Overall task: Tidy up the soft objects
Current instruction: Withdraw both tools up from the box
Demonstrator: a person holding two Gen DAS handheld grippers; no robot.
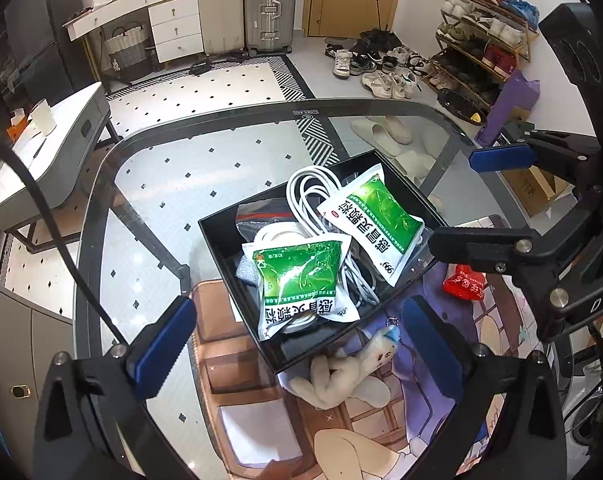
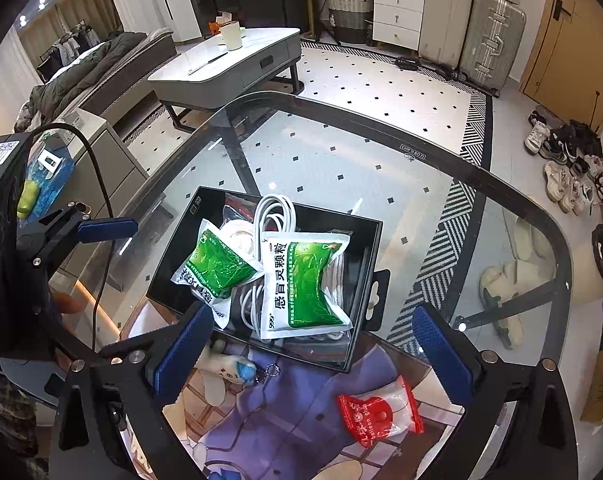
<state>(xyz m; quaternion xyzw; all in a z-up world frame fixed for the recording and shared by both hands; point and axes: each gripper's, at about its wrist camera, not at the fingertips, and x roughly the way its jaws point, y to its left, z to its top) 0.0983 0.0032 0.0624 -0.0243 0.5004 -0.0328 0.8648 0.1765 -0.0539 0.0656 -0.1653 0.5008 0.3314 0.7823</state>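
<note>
Left pouch: your green-and-white medicine pouch (image 1: 301, 280) lies in the black box (image 1: 217, 232), ahead of your left gripper (image 1: 297, 344), whose fingers are spread wide and empty.
Right pouch: marked "999" (image 2: 307, 284), resting on white cables (image 2: 275, 212); your right gripper (image 2: 313, 348) is open, holding nothing.
Mat: plush toy (image 1: 341, 376) and red "balloon glue" packet (image 2: 381, 410) near the glass table's (image 2: 501, 200) near edge.

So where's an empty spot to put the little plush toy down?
The black box is crowded: two green packets and white cable pile over it. Bare glass table lies beyond the box toward the far rim, and to its right. On the printed mat, there is room between the plush toy and the red packet.
</note>
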